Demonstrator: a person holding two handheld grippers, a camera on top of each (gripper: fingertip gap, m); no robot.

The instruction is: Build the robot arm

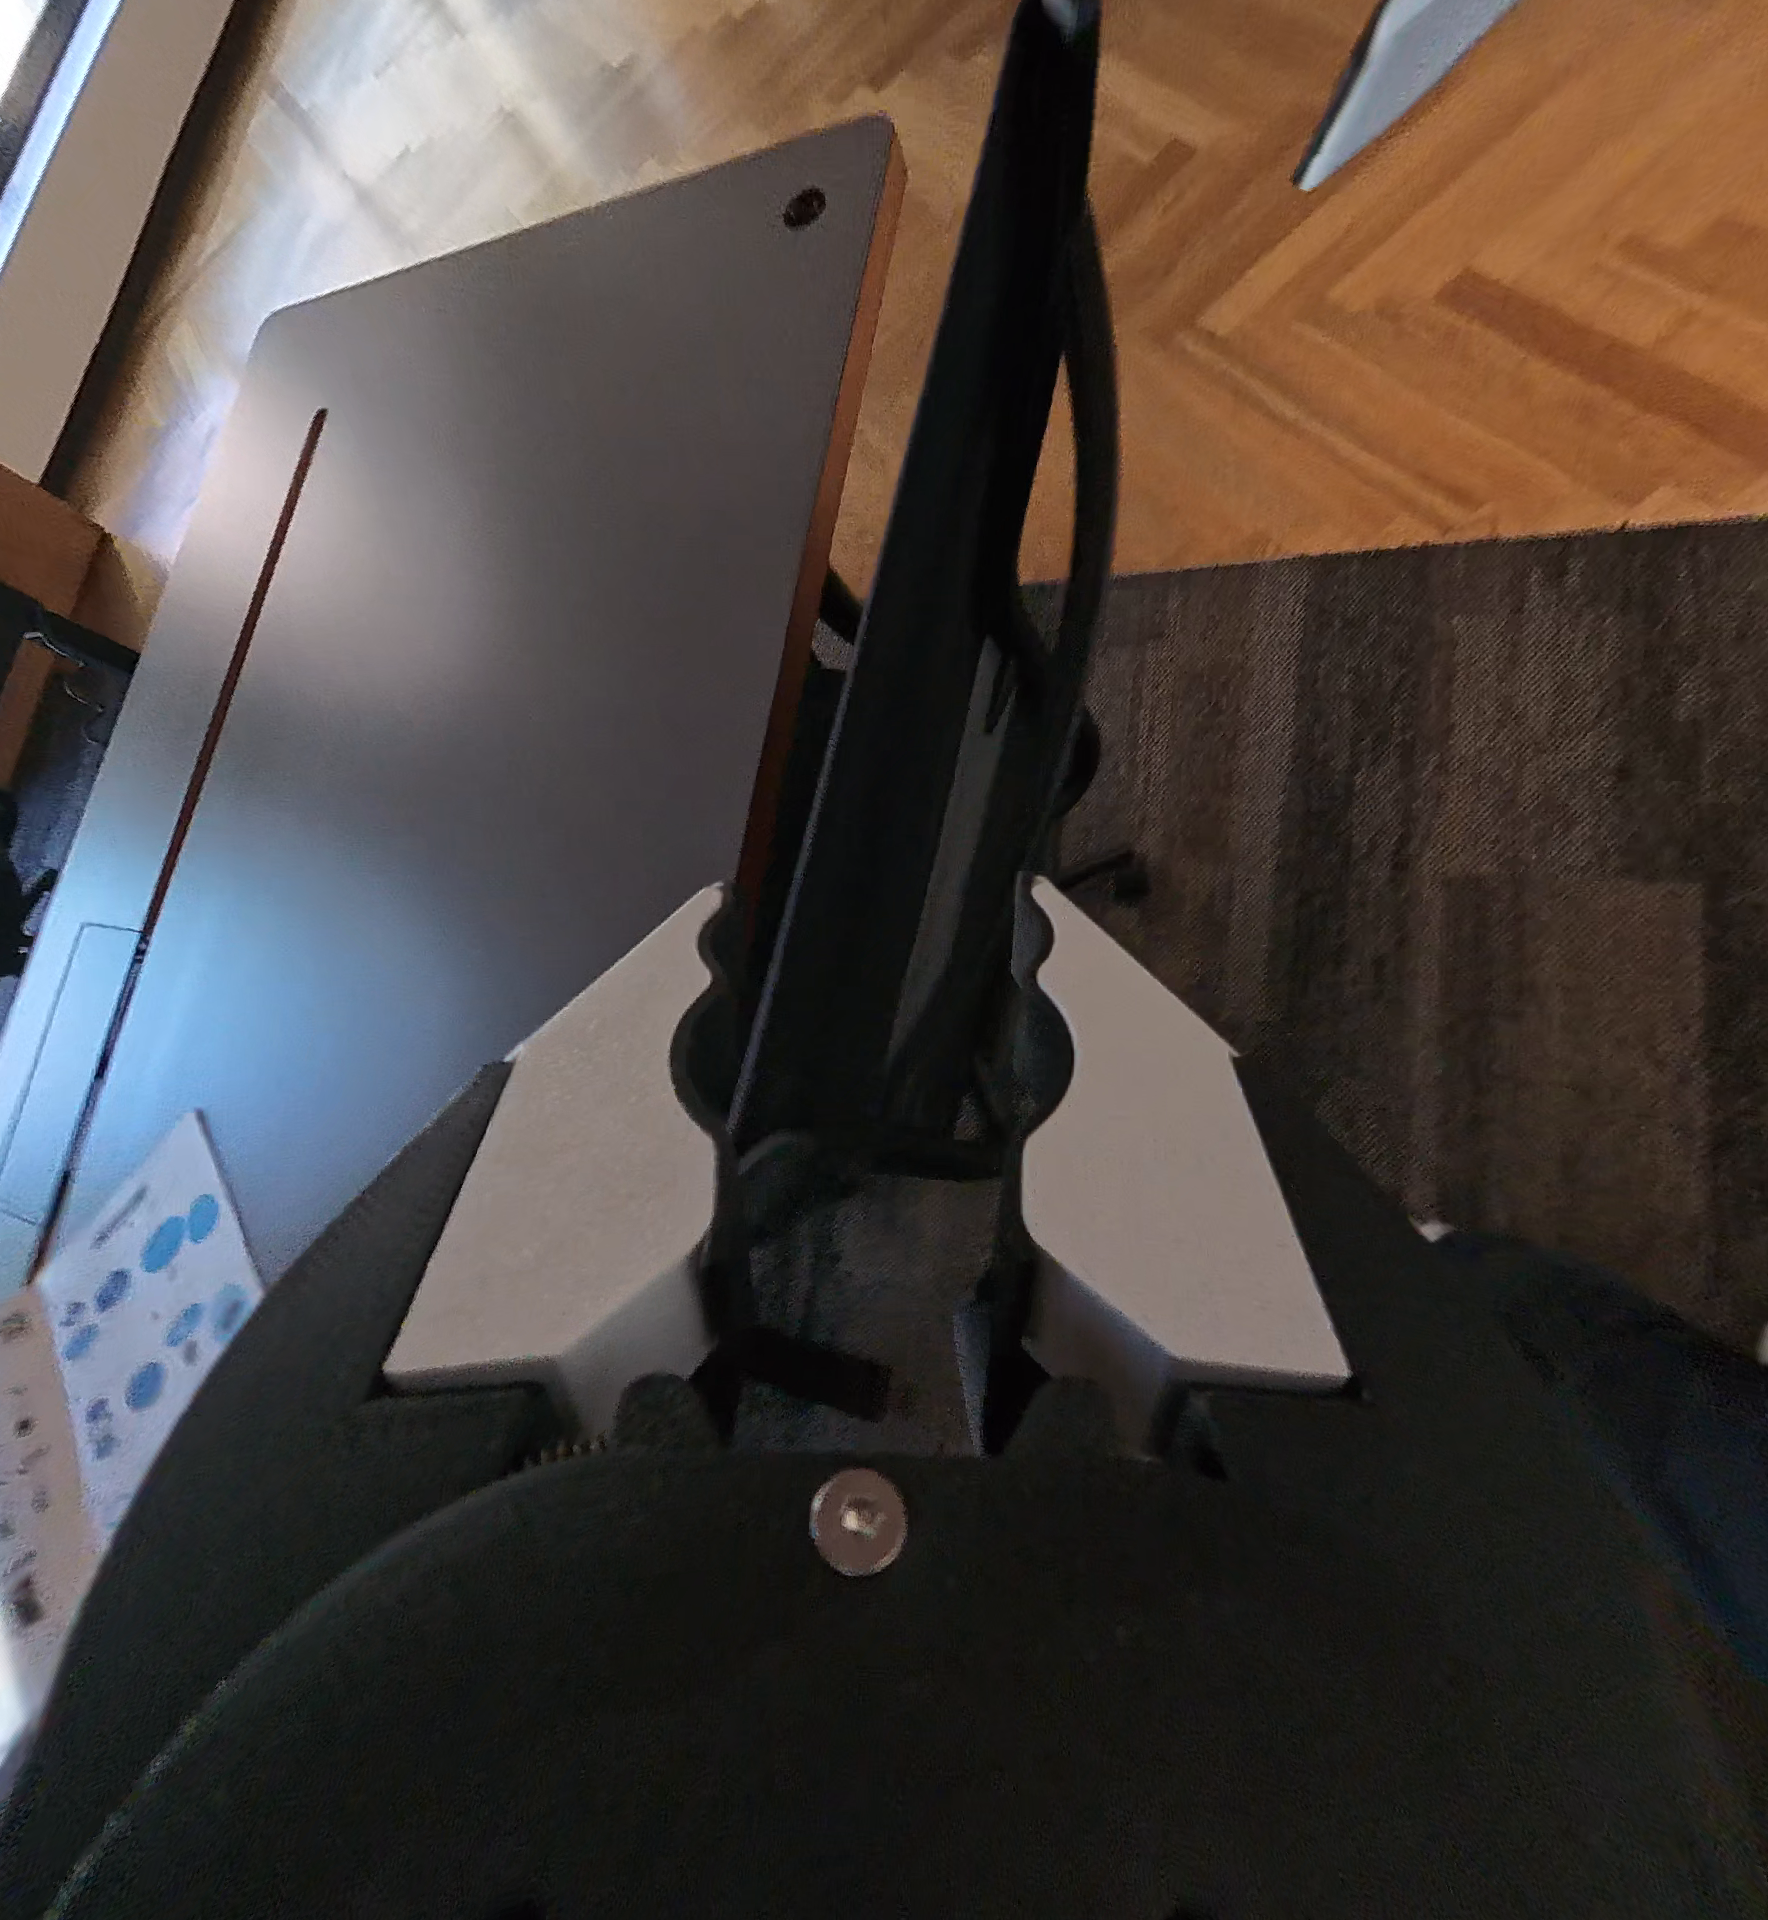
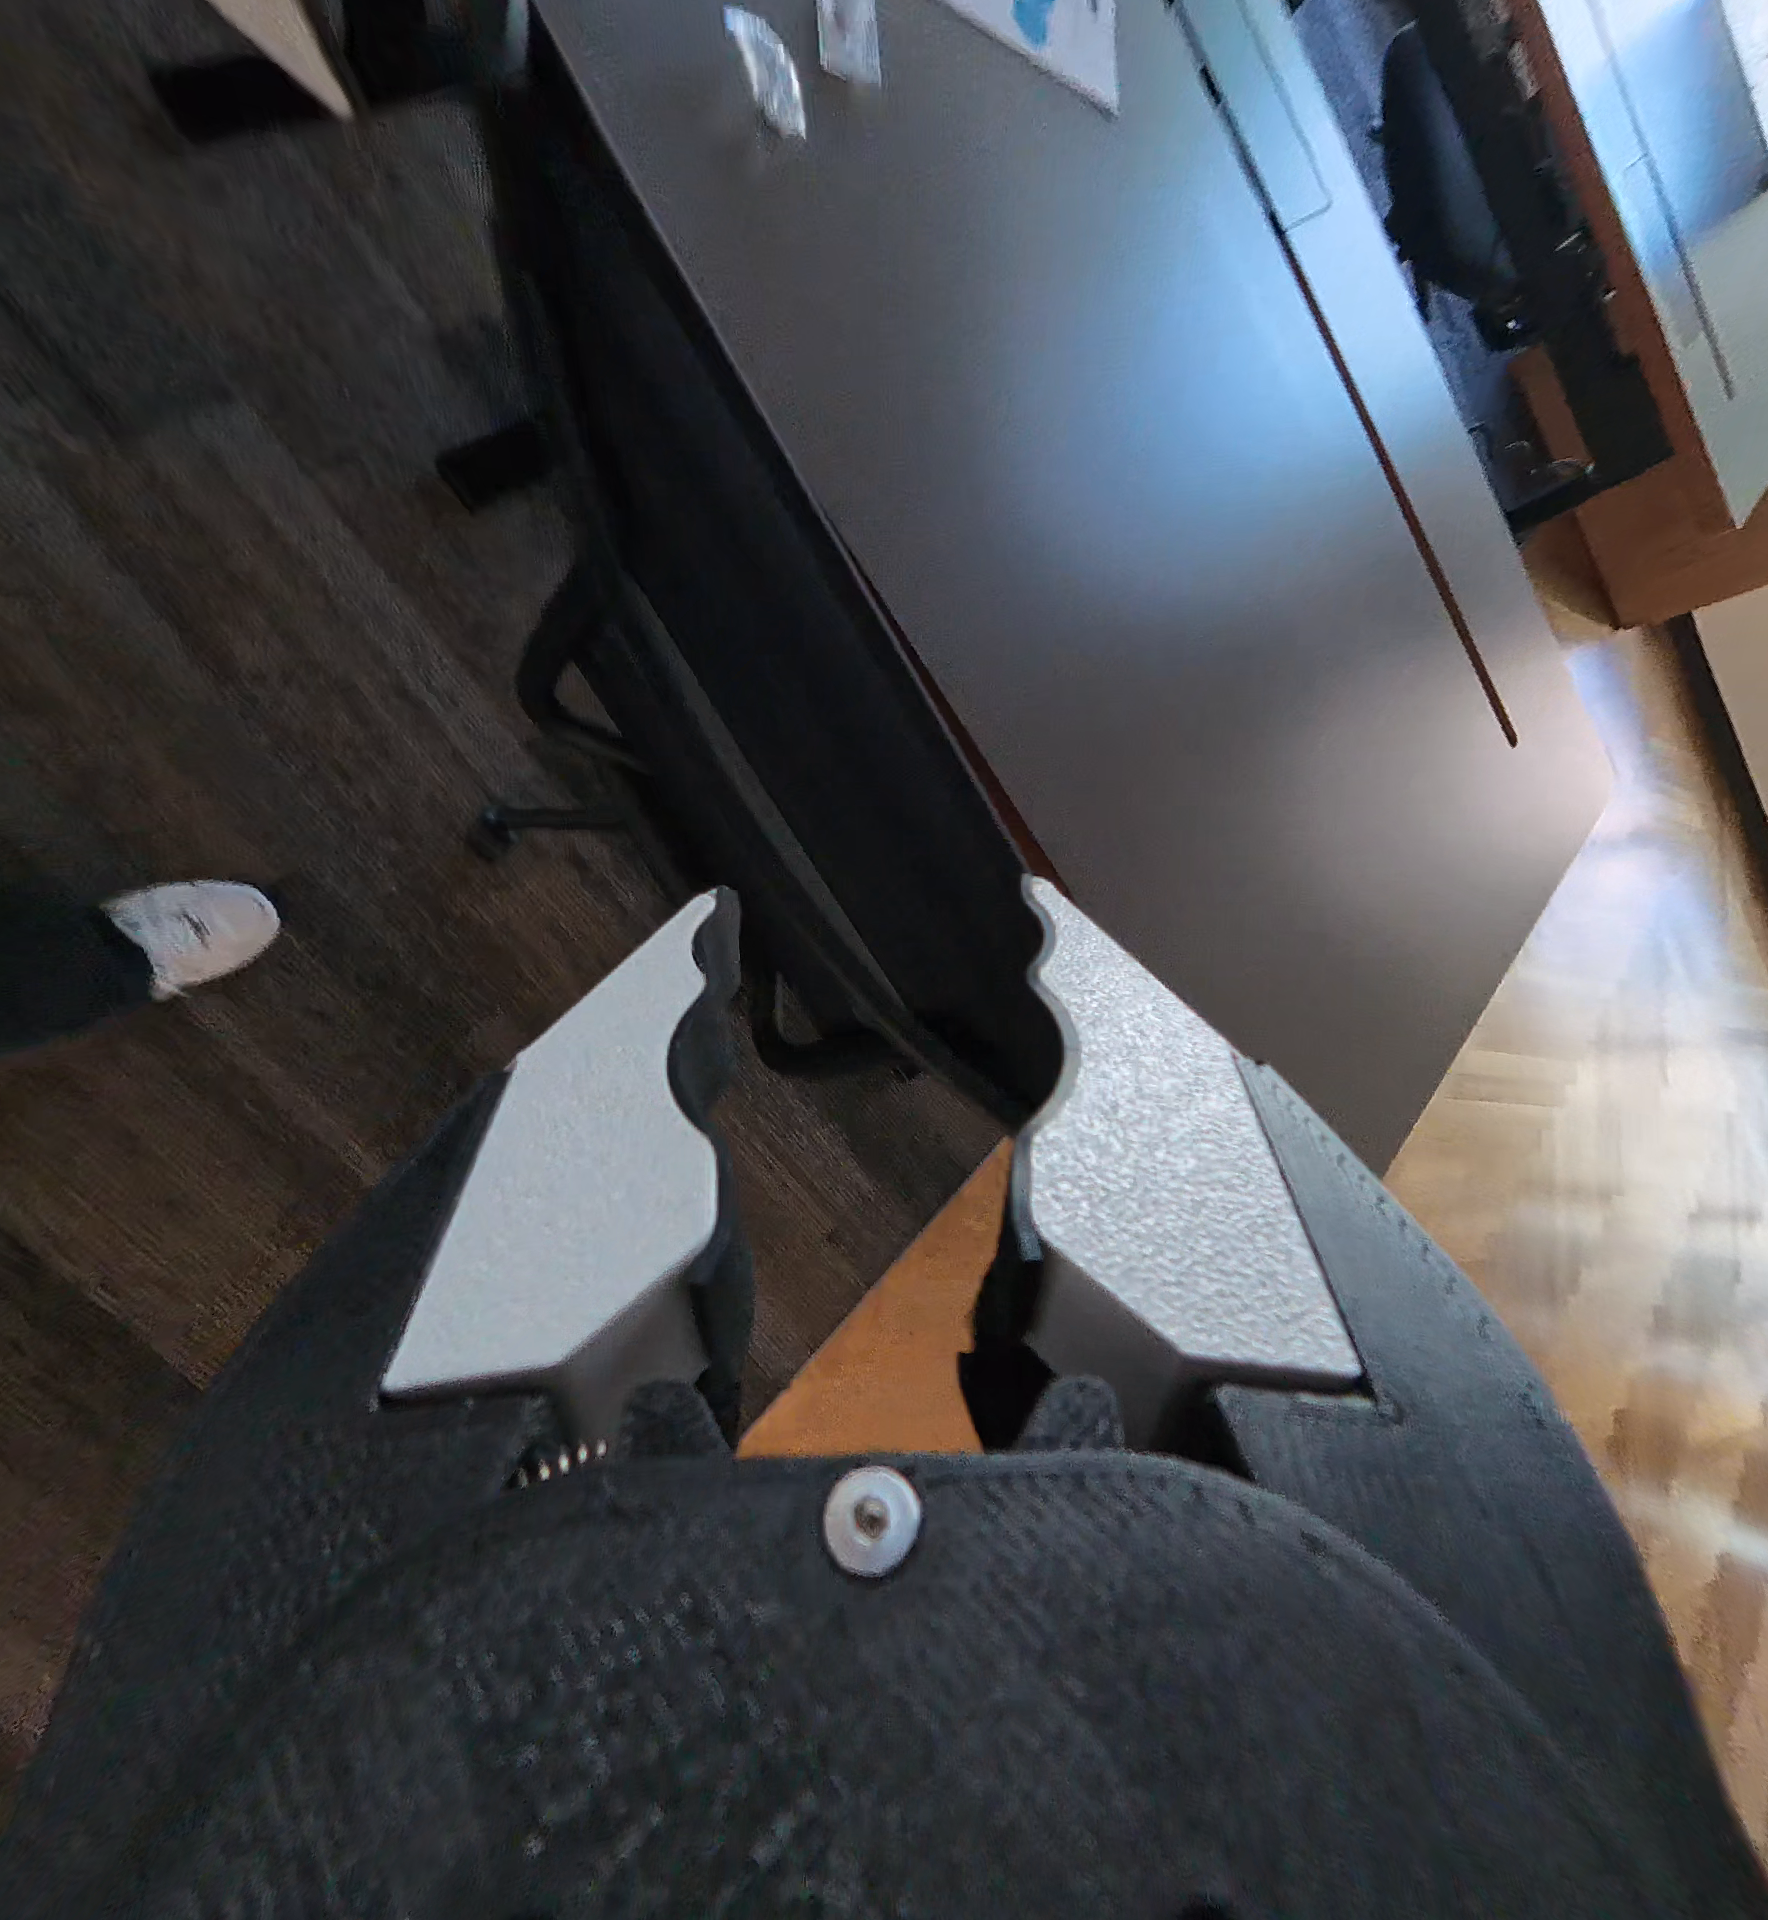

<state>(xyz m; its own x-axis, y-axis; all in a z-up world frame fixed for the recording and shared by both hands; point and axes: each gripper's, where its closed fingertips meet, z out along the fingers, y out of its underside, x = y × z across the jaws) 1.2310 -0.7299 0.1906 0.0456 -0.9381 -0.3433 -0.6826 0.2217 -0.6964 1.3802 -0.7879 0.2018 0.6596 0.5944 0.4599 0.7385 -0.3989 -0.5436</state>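
Observation:
In the left wrist view my left gripper (image 1: 875, 914) is open. Its white fingers (image 1: 589, 1174) stand on either side of the black underframe (image 1: 921, 727) of a grey table (image 1: 506, 582), seen edge-on. A black cable (image 1: 1088, 436) runs along the frame. I cannot tell whether the fingers touch the frame. In the right wrist view my right gripper (image 2: 875, 914) is open and empty. It hangs near the same grey table's (image 2: 1171, 499) corner, with the dark underframe (image 2: 755, 665) behind the gap and an orange-brown wooden patch (image 2: 880, 1340) low between the fingers.
Printed sheets (image 1: 163, 1278) and a small packet lie on the table's near end; they also show in the right wrist view (image 2: 1046, 31). Grey carpet (image 1: 1482, 831) meets wood parquet (image 1: 1431, 364). A person's white shoe (image 2: 194, 930) stands on the carpet. An office chair (image 2: 1441, 187) sits beyond the table. Across from one pair of fingers to the other is roughly 15 centimeters.

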